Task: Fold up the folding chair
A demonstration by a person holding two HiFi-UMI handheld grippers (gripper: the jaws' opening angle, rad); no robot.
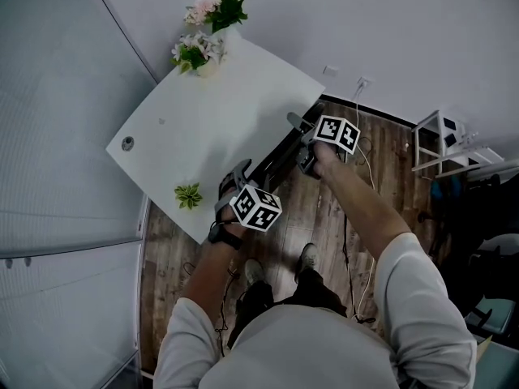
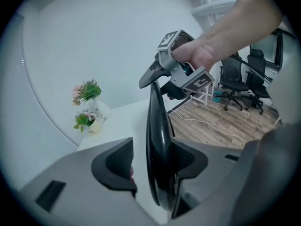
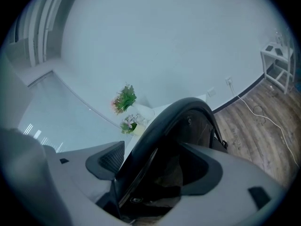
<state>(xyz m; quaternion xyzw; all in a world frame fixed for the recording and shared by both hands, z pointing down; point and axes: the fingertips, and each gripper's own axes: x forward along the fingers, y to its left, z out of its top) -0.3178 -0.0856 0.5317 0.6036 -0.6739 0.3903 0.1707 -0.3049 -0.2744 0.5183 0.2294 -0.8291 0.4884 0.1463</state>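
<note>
Head view: folding chair shows as a thin dark bar running from the left gripper to the right gripper. Seat and legs cannot be told apart, and both jaw gaps are too small to read.

Left gripper view: the chair's near end is cut off behind the tool body, and its edge covers the pad on the tool's right side. Small pink patch beside the left-hand pad, unidentified.

Right gripper view: between the jaws the chair's lower part is lost in shadow. Its border with the right-hand pad is dark on dark. Flowers past the tips are blurred.

White table w/ flowers, small plant
</note>
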